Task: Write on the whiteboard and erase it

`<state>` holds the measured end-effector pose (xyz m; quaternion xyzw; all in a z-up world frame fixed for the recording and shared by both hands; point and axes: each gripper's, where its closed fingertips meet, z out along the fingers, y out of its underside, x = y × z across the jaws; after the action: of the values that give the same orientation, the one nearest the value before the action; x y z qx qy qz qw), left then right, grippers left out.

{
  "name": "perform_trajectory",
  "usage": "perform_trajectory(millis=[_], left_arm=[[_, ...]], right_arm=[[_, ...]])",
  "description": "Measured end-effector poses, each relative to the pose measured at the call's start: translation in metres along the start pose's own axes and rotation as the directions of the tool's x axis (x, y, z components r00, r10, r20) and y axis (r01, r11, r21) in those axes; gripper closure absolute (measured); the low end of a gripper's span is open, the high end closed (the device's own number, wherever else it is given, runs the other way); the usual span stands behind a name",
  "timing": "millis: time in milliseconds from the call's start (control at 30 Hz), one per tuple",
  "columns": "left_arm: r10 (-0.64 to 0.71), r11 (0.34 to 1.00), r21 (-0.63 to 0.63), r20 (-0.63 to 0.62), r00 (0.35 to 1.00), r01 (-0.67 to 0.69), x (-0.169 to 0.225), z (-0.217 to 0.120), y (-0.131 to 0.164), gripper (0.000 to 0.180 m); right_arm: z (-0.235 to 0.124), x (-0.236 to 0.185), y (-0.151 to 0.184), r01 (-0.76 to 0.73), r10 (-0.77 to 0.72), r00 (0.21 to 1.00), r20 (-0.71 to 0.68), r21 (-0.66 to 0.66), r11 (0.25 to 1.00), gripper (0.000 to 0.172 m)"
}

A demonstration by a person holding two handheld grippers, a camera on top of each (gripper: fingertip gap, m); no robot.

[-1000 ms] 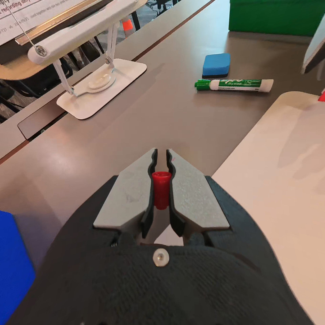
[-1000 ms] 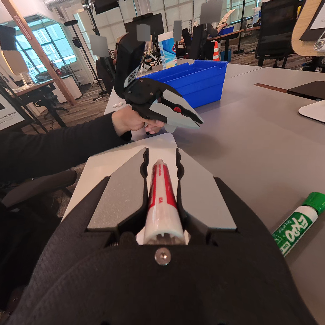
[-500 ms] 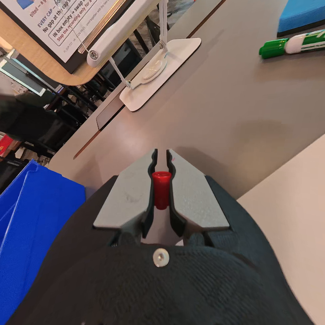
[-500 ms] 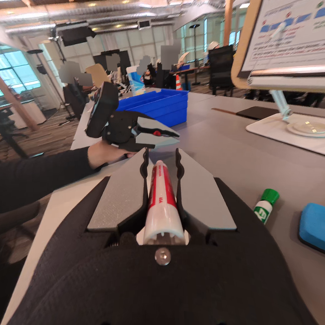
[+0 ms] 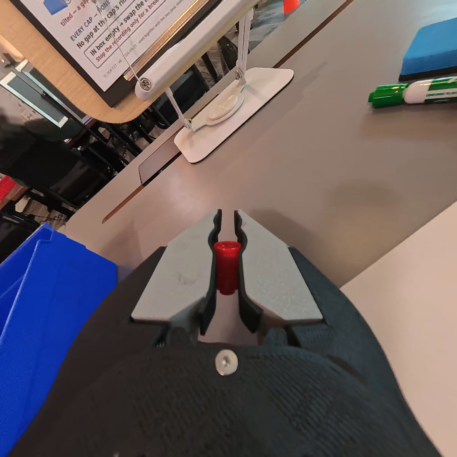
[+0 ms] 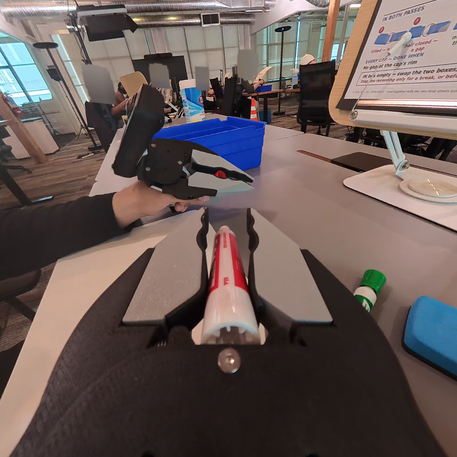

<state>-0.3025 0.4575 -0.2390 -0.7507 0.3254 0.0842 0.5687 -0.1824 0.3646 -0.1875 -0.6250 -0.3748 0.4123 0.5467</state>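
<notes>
Your left claw (image 5: 227, 215) is clamped on a small red cap (image 5: 227, 267) and is up in the air over the grey bench (image 5: 309, 153), near the blue bin (image 5: 49, 284); your right claw (image 6: 227, 212) is clamped on the red and white marker (image 6: 228, 274), which points forward over the near corner of the whiteboard (image 6: 81, 291). The whiteboard lies flat with its far edge just under your left hand (image 6: 146, 202); the bench past that edge is bare and wide. The green marker (image 6: 369, 288) and the blue eraser (image 6: 432, 329) lie side by side on the right, and the white stand (image 6: 405, 190) sits near the bench's far edge.
</notes>
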Motion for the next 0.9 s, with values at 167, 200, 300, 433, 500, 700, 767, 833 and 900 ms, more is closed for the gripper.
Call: perform_trajectory(millis=[167,200,300,433,500,700,767,833,900], left_arm=[[-0.062,0.996,0.064,0.001,0.998,0.062,-0.014,-0.017,-0.010,0.172],[-0.072,0.994,0.086,-0.003,0.997,0.072,-0.016,-0.021,-0.014,0.172],[-0.053,0.993,0.100,-0.051,0.997,0.058,-0.019,-0.025,-0.011,0.173],[0.021,0.999,0.050,-0.113,0.993,-0.016,-0.023,-0.021,0.016,0.172],[0.046,0.999,0.024,-0.127,0.991,-0.044,-0.025,-0.018,0.030,0.172],[0.010,1.000,0.026,-0.155,0.988,-0.006,-0.029,-0.016,0.032,0.173],[0.013,1.000,0.020,-0.141,0.990,-0.010,-0.031,-0.016,0.034,0.172],[0.005,1.000,0.018,-0.141,0.990,-0.002,-0.032,-0.016,0.035,0.173],[-0.006,1.000,0.022,-0.140,0.990,0.009,-0.032,-0.017,0.035,0.173]], right_arm=[[0.000,-0.005,0.005,0.005,-0.005,1.000,0.006,-0.030,1.000,0.143],[0.000,-0.007,0.006,0.009,-0.009,1.000,0.008,-0.039,0.999,0.143],[0.001,-0.014,0.010,0.019,-0.018,1.000,0.022,-0.070,0.997,0.143],[0.010,-0.035,0.020,0.045,-0.033,0.996,0.087,-0.147,0.988,0.143],[0.018,-0.044,0.023,0.011,0.013,0.991,0.136,-0.178,0.984,0.143],[0.063,-0.087,0.040,0.003,0.106,0.958,0.267,-0.378,0.926,0.143],[0.079,-0.101,0.045,0.030,0.106,0.951,0.292,-0.426,0.904,0.143],[0.092,-0.112,0.050,0.071,0.087,0.944,0.318,-0.455,0.888,0.143],[0.101,-0.117,0.057,0.102,0.072,0.940,0.333,-0.477,0.873,0.143]])
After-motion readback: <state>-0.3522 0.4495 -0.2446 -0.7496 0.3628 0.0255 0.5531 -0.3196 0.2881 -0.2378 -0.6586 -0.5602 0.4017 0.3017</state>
